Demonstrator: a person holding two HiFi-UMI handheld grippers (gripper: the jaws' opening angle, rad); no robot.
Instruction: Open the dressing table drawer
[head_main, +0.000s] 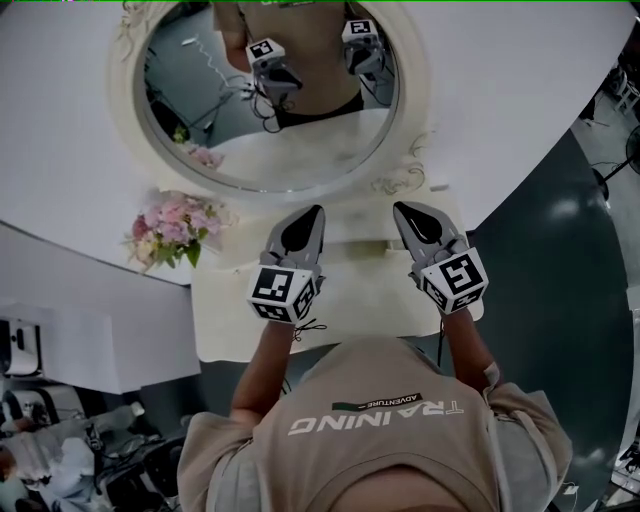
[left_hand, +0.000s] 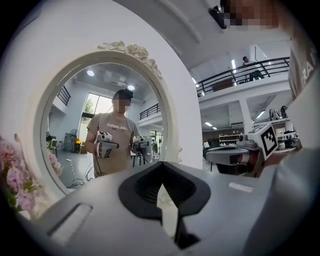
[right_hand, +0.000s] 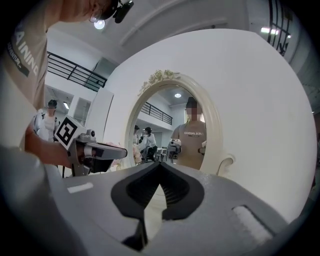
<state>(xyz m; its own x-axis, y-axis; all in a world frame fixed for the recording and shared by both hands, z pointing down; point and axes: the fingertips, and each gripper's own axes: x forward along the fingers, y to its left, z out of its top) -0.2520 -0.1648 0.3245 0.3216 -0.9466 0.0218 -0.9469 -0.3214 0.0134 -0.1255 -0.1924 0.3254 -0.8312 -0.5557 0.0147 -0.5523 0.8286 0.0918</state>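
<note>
Shut left tool, right tool, mirror

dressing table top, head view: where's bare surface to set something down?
Bare: the strip of dressing table top between the left gripper and right gripper, in front of the mirror frame; also its front-left corner, below the flower bouquet. Crowded: back left, where the flower bouquet sits beside the mirror frame. Anything under the grippers is hidden.

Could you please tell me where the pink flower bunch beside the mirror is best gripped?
Probably low, at the green leaves beneath the blooms, coming from the front: the flower bunch stands by the wall beside the mirror, and blooms would crush. Stems are hidden.
</note>
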